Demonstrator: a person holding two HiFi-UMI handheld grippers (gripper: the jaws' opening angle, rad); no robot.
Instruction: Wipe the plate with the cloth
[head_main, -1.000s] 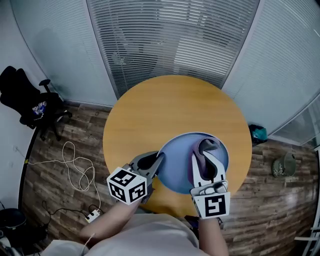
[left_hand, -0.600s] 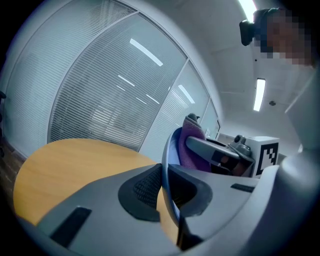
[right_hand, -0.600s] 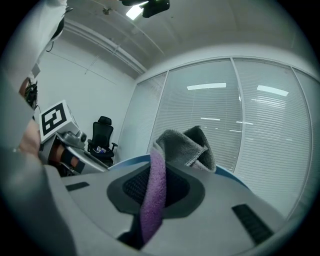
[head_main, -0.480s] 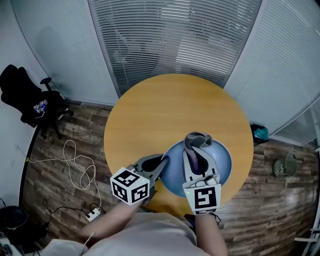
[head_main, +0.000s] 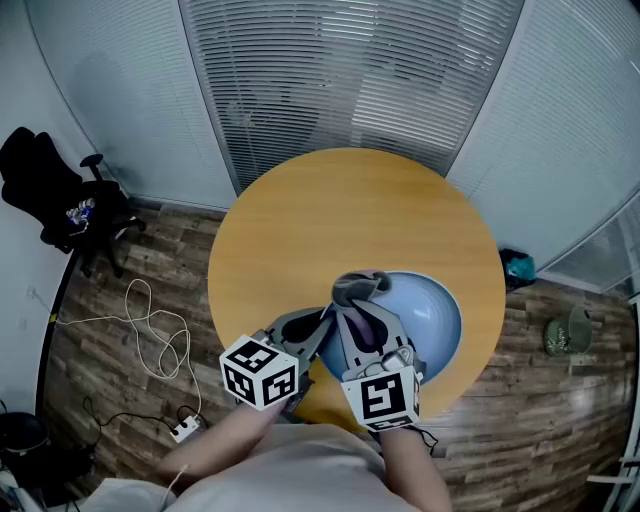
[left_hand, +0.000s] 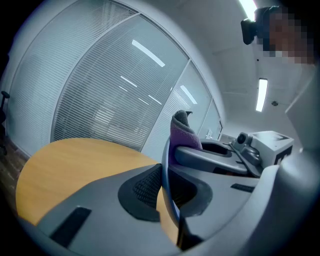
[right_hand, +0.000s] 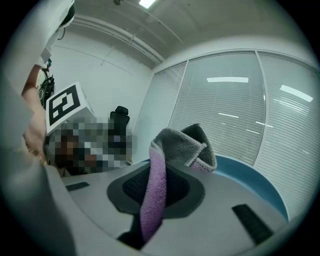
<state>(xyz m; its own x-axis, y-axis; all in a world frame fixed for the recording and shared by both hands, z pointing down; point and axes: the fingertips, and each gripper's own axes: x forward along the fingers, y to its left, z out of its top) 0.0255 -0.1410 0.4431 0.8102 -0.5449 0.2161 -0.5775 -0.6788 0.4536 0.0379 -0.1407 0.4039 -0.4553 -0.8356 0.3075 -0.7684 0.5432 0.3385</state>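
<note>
A blue plate lies near the front edge of the round wooden table. My left gripper is shut on the plate's left rim; in the left gripper view the rim runs edge-on between the pads. My right gripper is shut on a grey and purple cloth, which bunches up over the plate's left part, close to the left gripper. In the right gripper view the cloth hangs between the jaws, with the plate behind it. Whether the cloth touches the plate is hidden.
A black office chair stands at the left, a white cable and a power strip lie on the wood floor. A green bag sits at the right. Blinds and glass walls close the back.
My right gripper has carried the cloth from the plate's right part leftwards to its left edge, next to the left gripper. The left gripper has kept its hold on the rim.
</note>
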